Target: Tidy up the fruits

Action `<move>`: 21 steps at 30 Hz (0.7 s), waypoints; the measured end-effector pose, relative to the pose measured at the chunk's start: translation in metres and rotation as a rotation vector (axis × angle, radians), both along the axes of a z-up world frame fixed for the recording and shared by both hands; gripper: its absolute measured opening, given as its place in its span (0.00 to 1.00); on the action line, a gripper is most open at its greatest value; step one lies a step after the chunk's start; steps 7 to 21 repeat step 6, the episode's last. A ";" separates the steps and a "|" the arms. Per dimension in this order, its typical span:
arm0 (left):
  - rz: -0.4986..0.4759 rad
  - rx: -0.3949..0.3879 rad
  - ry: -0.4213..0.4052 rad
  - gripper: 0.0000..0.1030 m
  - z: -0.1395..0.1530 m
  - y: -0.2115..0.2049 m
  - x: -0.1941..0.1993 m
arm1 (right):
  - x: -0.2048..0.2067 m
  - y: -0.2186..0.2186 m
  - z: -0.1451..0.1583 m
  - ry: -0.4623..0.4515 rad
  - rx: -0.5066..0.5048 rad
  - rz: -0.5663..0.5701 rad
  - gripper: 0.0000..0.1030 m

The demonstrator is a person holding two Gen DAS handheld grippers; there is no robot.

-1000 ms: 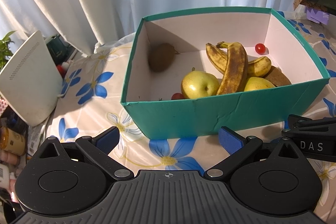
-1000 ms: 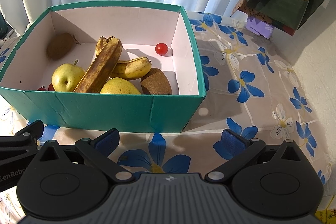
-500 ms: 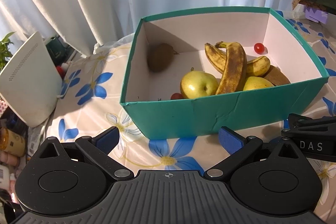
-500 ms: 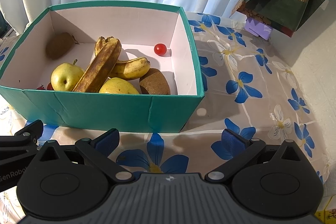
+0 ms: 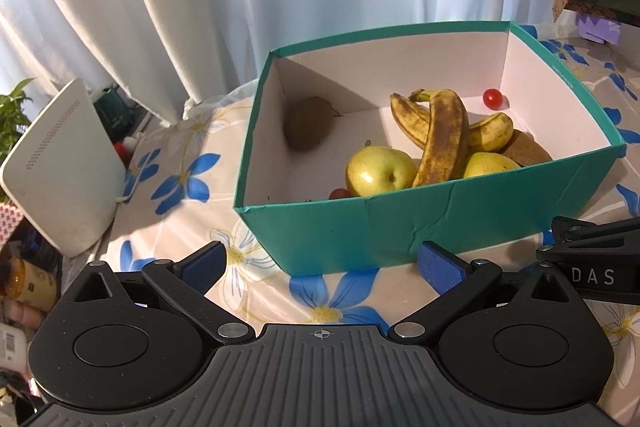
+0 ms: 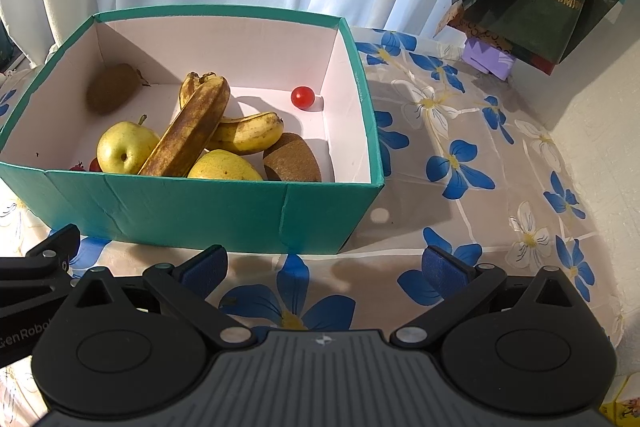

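Both tools hang empty and spread wide just short of the teal box's point(image 6: 208, 211) near wall: the left tool point(image 5: 320, 267) off its left half, the right tool point(image 6: 324, 269) off its right half, side by side over the flowered bench point(image 6: 460, 187).

All the fruit lies inside the box. One kiwi point(image 5: 308, 123) sits alone near the far left corner. The bananas point(image 6: 192, 131) lean across a yellow apple point(image 6: 124, 147) and a second yellow fruit point(image 6: 224, 165), with another kiwi point(image 6: 292, 157) touching them on the right. A cherry tomato point(image 6: 302, 96) rests by the far right corner, and another point(image 5: 339, 193) is tucked against the near wall (barely showing beside the apple).

The pile is the main hazard, I judge: lifting the apple or the lower fruit first would let the bananas slide and roll the rest. The bananas look very ripe, so a hard squeeze may bruise or split them. The tomatoes could pop or skitter away from wide pads. The light cardboard wall may buckle or shift if a tool knocks it, and the two tools are close enough to collide.
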State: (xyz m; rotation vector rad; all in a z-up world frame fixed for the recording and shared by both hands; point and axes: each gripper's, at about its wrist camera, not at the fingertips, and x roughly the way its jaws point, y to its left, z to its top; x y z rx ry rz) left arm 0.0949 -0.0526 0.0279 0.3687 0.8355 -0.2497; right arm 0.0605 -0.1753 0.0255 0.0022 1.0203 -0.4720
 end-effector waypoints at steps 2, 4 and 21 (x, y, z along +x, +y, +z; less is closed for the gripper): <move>0.001 0.004 -0.003 1.00 0.000 0.000 0.000 | 0.000 0.001 0.000 0.002 -0.002 0.003 1.00; 0.001 0.003 -0.002 1.00 0.000 0.000 0.000 | 0.000 0.001 0.000 0.001 -0.002 0.004 1.00; 0.001 0.003 -0.002 1.00 0.000 0.000 0.000 | 0.000 0.000 0.000 0.000 0.000 0.004 1.00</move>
